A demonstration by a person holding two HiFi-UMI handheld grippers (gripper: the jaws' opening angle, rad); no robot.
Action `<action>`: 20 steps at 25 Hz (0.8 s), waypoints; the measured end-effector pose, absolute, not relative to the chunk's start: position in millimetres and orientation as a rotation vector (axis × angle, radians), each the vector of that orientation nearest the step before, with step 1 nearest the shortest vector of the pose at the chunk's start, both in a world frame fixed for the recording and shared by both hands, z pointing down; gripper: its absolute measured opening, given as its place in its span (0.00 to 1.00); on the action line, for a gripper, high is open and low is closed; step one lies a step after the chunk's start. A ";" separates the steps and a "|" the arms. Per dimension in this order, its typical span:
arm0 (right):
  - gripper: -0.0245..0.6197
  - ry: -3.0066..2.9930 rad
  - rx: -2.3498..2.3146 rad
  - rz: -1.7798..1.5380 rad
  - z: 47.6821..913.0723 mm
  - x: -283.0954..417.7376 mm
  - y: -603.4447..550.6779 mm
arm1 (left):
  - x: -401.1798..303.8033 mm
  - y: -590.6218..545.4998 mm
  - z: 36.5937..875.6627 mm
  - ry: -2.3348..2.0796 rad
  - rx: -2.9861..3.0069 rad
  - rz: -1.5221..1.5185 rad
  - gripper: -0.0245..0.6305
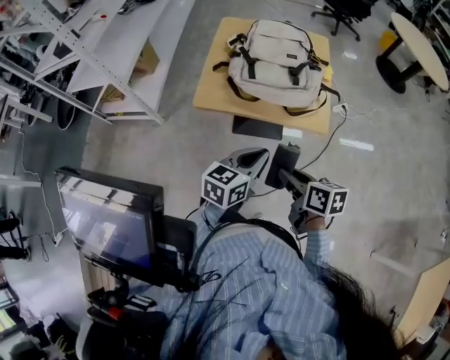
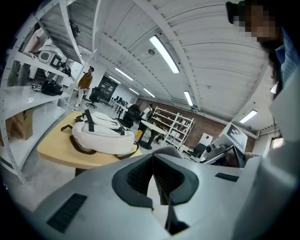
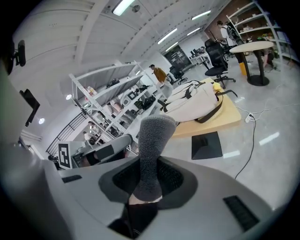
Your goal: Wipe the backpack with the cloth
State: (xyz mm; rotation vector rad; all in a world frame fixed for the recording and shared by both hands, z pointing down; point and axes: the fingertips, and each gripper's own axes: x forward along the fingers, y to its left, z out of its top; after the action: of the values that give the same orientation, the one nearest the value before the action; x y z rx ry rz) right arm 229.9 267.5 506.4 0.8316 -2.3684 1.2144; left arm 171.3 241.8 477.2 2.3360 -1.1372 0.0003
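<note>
Grey cloth [image 3: 150, 159] gripped; base seemingly hidden.

Cloth [image 3: 151, 154]: lower end hidden inside the clamped jaws of the right gripper [image 3: 146, 180], centre frame.
Round table [image 1: 420, 43]: cut by upper right edge.
Office chair [image 1: 346, 11]: cut by top edge.
Shelf items [image 2: 50, 86], upper left: too small to identify.

You are standing in what looks like an open-plan robotics lab or workshop office. White metal racking [image 1: 105, 60] is running along your 10 o'clock. A swivel chair [image 1: 342, 13] is sitting at 1 o'clock, a round table [image 1: 420, 43] at 2 o'clock, and a monitor [image 1: 112, 221] is glowing at 8 o'clock. Strip lights [image 2: 164, 54] are shining over the grey concrete floor [image 1: 176, 162], and stocked shelves [image 2: 174, 125] are lining a brick wall [image 2: 213, 129].
</note>
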 end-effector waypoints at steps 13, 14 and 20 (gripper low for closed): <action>0.18 -2.402 0.755 1.171 512.4 272.5 319.2 | 220.3 292.5 477.8 -1.183 2.346 0.032 0.04; 0.18 -2.407 0.750 1.168 512.5 270.5 321.2 | 219.1 295.2 477.3 -1.187 2.349 0.036 0.04; 0.18 -2.423 0.735 1.152 508.8 258.5 326.4 | 205.9 302.9 472.3 -1.211 2.355 0.032 0.04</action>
State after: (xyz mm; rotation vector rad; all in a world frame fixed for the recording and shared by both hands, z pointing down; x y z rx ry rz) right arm 258.5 326.4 508.8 0.7352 -2.4229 1.1522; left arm 205.9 302.9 472.3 2.3551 -1.2114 0.0324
